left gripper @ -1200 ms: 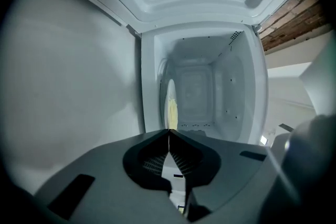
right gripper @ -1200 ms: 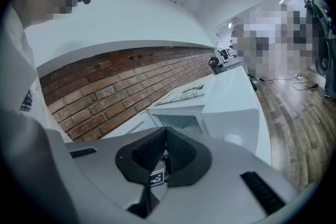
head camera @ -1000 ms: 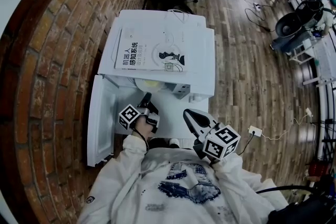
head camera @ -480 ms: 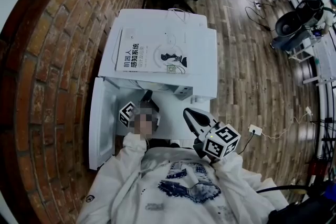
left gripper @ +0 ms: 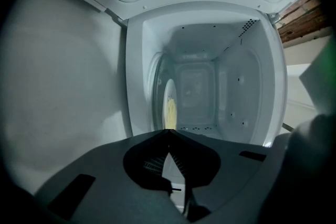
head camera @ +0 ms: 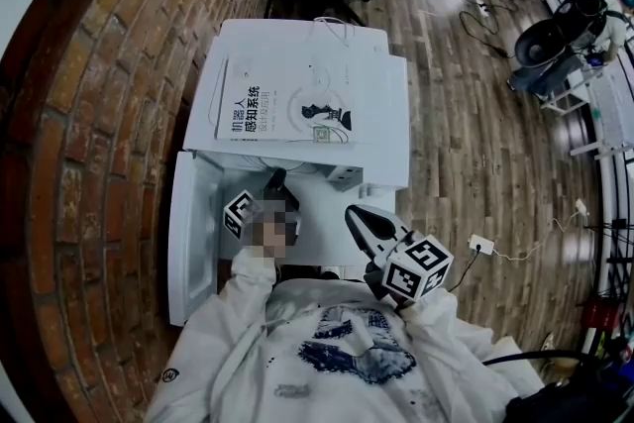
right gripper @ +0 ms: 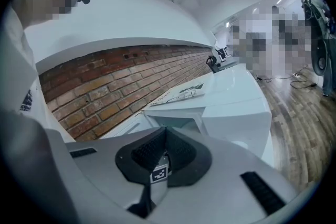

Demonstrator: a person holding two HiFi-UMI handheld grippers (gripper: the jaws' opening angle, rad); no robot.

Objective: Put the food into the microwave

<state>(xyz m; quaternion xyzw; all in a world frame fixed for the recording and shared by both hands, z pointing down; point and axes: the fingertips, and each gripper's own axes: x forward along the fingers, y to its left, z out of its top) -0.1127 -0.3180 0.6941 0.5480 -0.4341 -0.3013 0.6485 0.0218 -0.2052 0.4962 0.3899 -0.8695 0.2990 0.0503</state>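
Since a second earlier, the yellow food (left gripper: 170,110) no longer showed in the head view, and the left gripper (left gripper: 169,132) had shut its jaws fully; they met tip to tip with nothing between them; the food lay on a plate (left gripper: 167,93) inside the white microwave (left gripper: 247,92), left of centre in the left gripper view; the door (head camera: 193,233) stood open at the frame's left; a book (head camera: 287,104) lay on top; the right gripper (right gripper: 165,131), lower right in the head view, was closed and empty.
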